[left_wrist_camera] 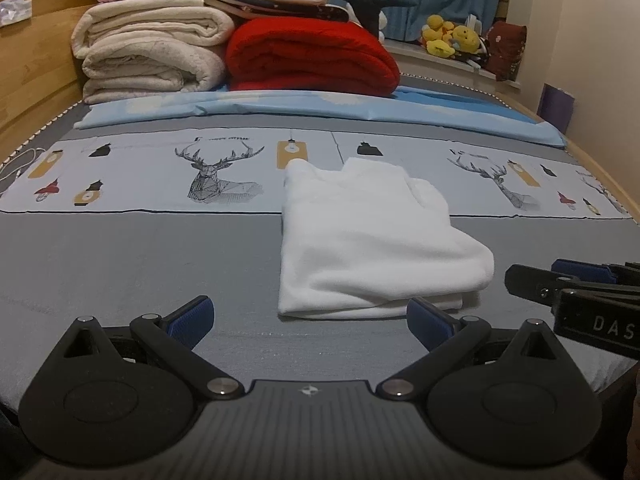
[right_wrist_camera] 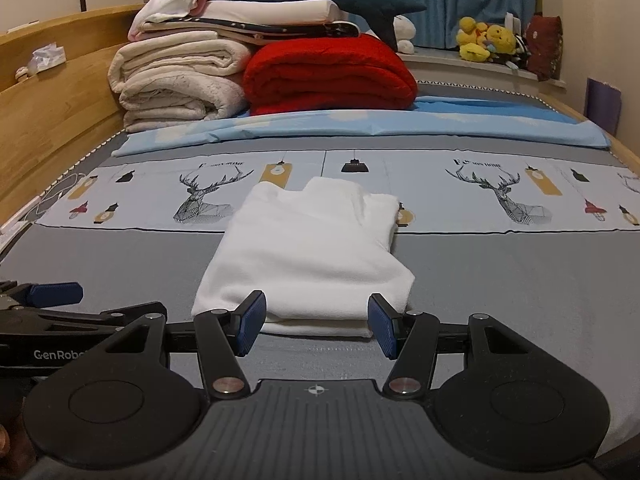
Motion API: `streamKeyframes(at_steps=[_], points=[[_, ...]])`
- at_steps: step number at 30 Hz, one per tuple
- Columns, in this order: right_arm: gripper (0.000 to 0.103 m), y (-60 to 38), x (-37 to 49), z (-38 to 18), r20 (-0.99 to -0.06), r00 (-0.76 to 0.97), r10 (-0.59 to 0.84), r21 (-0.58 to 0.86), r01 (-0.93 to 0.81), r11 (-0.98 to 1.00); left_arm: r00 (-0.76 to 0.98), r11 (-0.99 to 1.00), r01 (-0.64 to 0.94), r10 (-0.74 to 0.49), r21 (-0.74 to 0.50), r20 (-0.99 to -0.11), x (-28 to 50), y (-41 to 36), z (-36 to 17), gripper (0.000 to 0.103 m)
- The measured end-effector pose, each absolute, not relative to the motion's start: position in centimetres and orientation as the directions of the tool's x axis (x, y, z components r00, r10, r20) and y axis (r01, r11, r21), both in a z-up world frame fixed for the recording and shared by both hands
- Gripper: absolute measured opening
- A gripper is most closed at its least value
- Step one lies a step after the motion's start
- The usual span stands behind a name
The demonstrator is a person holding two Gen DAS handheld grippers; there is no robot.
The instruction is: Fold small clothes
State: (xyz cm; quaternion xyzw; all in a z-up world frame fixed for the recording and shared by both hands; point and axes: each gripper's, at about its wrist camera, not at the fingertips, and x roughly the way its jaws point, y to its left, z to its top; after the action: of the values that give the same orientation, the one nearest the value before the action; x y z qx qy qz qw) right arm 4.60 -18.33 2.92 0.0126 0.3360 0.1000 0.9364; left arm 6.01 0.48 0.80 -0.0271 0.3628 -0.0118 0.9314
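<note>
A: Hovering, both tongs – left tongs (left_wrist_camera: 310,316) are standing wide open with nothing between the pads, right tongs (right_wrist_camera: 316,320) are also standing open, not gripping anything

B: Where is the garment sitting?

A: White garment (right_wrist_camera: 304,256) is lying folded on the bed (right_wrist_camera: 120,264), partly on the grey band, far end reaching onto the deer-print strip. Right tongs are sitting just at its near edge, pads either side of the layered hem. Left tongs are sitting off to the garment's left, near corner just beside the right-hand pad

B: What is looking risky?

A: Guessing here – the near edge is showing several stacked layers, so a pinch there is likely catching only the top ones and peeling the fold apart on lifting. The far right side is looking lumpy, sleeve or collar bunching, so another fold is probably coming out crooked. The two tongs are also sitting near each other, and could be bumping if both go for the same edge

B: Anything not readable?

A: Can't tell if the right pads are touching the fabric or just hovering in front. The underside layers are hidden, so the fold count is unclear. The garment type is hard to make out too. In the left view the right tongs are cut off at the frame edge, and in the right view only one blue pad of the left tongs is showing. The hands holding them are not really showing
</note>
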Motion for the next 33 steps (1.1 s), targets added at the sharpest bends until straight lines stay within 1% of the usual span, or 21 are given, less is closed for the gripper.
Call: streamKeyframes(at_steps=[3,5,33], points=[[0.058,-18.44,4.74,2.57,-0.644,0.742,0.186,0.091,-0.167,0.982,0.735,0.998,0.008,-0.049,-0.063,-0.676,6.15,0.41,0.77,0.103],[0.058,-18.56,4.76,2.66,-0.640,0.743,0.194,0.109,-0.162,0.981,0.735,0.998,0.010,-0.054,-0.069,-0.676,6.21,0.35,0.73,0.103],[0.058,-17.86,4.72,2.65,-0.648,0.735,0.199,0.091,-0.184,0.979,0.734,0.997,0.046,-0.080,-0.069,-0.674,6.27,-0.10,0.58,0.103]])
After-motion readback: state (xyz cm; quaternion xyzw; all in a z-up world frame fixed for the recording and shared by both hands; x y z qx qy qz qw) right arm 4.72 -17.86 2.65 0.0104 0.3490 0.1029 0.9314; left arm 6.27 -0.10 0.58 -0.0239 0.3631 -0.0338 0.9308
